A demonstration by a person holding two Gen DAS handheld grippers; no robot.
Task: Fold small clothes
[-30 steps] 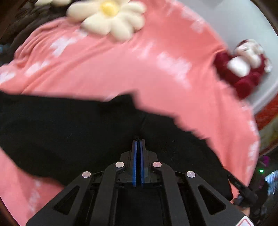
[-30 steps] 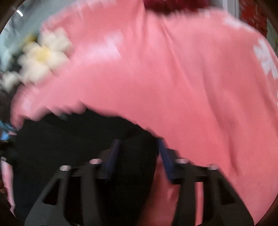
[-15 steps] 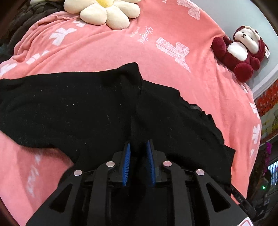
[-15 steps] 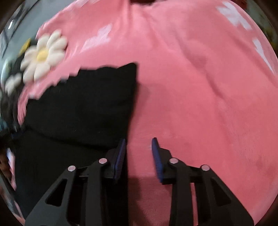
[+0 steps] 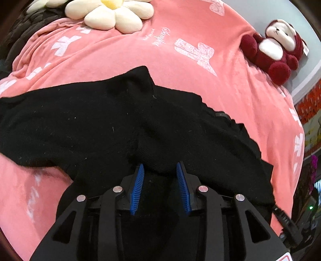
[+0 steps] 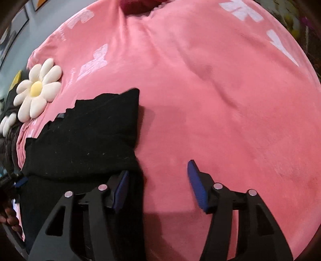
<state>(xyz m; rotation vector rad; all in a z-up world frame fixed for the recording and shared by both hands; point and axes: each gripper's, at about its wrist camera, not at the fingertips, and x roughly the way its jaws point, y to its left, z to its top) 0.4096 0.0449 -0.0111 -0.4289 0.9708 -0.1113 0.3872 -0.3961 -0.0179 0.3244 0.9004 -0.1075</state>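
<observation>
The black garment [image 5: 96,124] bunches between the left gripper [image 5: 160,170]'s opening jaws; the right gripper [image 6: 158,170]'s, opening too, hold nothing. Better release fully, then smooth the fold.

A pink blanket [image 5: 180,66] (white bow prints) covers the bed below a grey wall [image 5: 260,12].
</observation>
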